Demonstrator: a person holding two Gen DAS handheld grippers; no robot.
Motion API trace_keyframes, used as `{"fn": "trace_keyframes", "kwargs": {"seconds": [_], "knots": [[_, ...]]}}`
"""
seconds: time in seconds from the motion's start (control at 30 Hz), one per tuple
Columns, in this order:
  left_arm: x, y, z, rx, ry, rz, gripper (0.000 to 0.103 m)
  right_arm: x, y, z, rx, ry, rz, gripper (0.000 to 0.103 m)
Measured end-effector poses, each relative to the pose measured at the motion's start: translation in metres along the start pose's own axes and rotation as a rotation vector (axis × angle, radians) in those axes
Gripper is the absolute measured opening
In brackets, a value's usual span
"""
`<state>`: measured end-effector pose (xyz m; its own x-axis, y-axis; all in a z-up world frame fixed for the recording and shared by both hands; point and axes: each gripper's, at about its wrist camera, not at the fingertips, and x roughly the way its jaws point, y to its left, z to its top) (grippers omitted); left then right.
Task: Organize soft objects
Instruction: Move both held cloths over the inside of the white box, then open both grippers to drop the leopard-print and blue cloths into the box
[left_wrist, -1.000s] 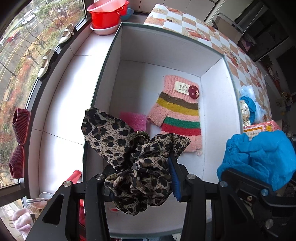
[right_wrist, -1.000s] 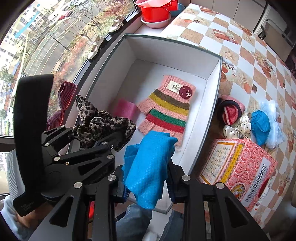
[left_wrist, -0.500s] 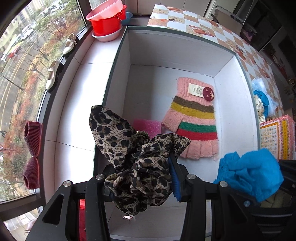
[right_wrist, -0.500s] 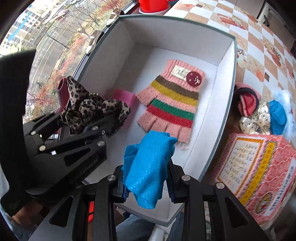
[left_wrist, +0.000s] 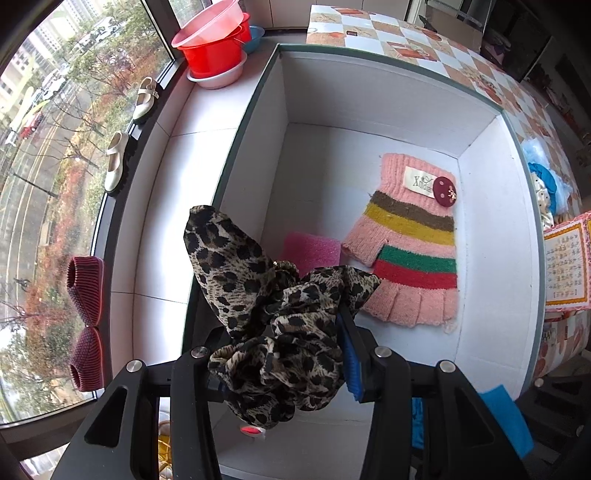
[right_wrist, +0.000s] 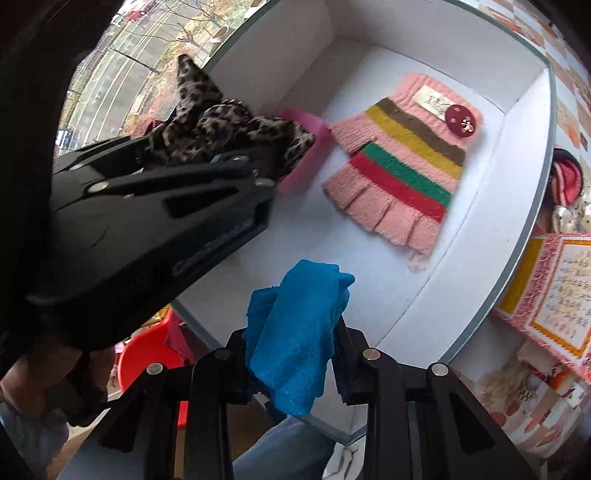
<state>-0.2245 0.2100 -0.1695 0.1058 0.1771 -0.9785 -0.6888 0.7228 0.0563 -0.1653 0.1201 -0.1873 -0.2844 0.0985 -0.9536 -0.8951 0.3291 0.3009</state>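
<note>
My left gripper (left_wrist: 282, 363) is shut on a crumpled leopard-print cloth (left_wrist: 273, 317), held over the near left corner of a white open box (left_wrist: 369, 110). On the box floor lie a pink striped fingerless glove (left_wrist: 410, 240) and a pink sponge (left_wrist: 312, 251). In the right wrist view my right gripper (right_wrist: 291, 356) is shut on a folded blue cloth (right_wrist: 295, 332), just above the box's near edge. The left gripper's black body (right_wrist: 177, 184) with the leopard cloth (right_wrist: 218, 125) stands to its left, in front of the sponge (right_wrist: 306, 155). The glove (right_wrist: 402, 162) lies beyond.
Right of the box on the checkered table (left_wrist: 406, 33) stand a pink patterned carton (right_wrist: 554, 288) and a red-striped soft item (right_wrist: 567, 177). Red basins (left_wrist: 214, 48), pale shoes (left_wrist: 144, 99) and red slippers (left_wrist: 86, 291) line the window sill at left.
My right gripper with the blue cloth has come down and closer to the box, leaving most of the left wrist view. The left gripper has tilted slightly, still holding the leopard cloth.
</note>
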Motion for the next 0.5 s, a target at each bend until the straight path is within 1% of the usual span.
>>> {"fn": "trace_keyframes", "kwargs": {"seconds": [0.13, 0.27, 0.43, 0.5], "knots": [[-0.003, 0.005, -0.003, -0.022, 0.001, -0.014, 0.049, -0.010, -0.003, 0.001, -0.015, -0.040, -0.028, 0.033], [-0.011, 0.005, -0.005, -0.042, -0.013, -0.032, 0.049, -0.029, -0.024, 0.013, 0.005, -0.090, -0.074, 0.033], [-0.022, 0.004, -0.009, -0.074, -0.029, -0.058, 0.050, -0.050, -0.044, 0.029, 0.017, -0.133, -0.098, 0.033], [-0.025, 0.004, -0.011, -0.089, -0.035, -0.065, 0.054, -0.057, -0.049, 0.033, 0.022, -0.147, -0.102, 0.033]]}}
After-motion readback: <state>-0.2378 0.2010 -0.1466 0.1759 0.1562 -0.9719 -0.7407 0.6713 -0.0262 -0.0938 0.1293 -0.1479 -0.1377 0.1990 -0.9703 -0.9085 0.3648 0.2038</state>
